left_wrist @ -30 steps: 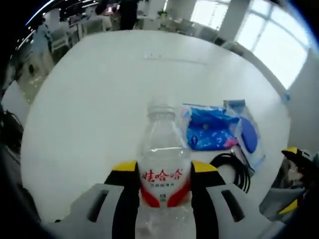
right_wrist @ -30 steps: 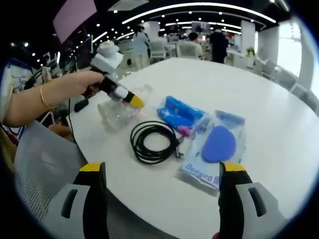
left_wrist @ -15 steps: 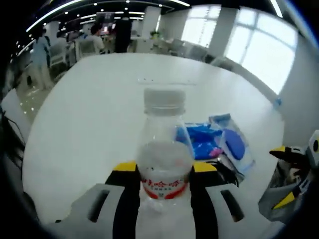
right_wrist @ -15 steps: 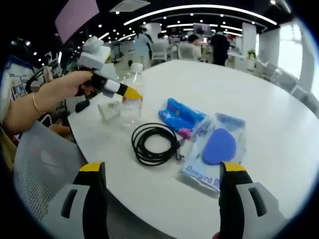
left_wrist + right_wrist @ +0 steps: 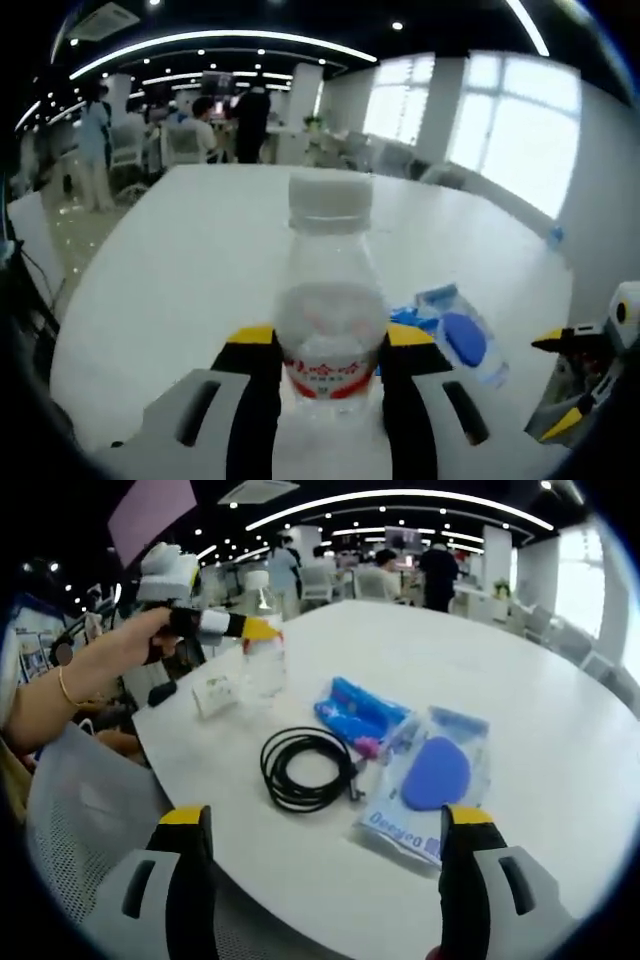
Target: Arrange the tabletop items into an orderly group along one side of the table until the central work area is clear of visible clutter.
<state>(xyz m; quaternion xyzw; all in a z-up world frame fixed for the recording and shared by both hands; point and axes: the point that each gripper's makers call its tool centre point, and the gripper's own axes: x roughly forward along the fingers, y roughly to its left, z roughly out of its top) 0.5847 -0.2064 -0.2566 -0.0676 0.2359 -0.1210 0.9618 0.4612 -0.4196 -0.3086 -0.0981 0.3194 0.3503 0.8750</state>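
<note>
Your left gripper clenched on clear water bottle, bottle upright, long axis vertical, centre of left gripper view. Right gripper view: bottle upper left, at table edge. Your right gripper released, jaws apart; black cable coil directly above it, mid-frame.

My left gripper view sits very close behind a water bottle, looking low across the table toward the windows. My right gripper view stands farther back at the table's near edge, looking down over the table. Both share the bottle and the blue-pad packet.
</note>
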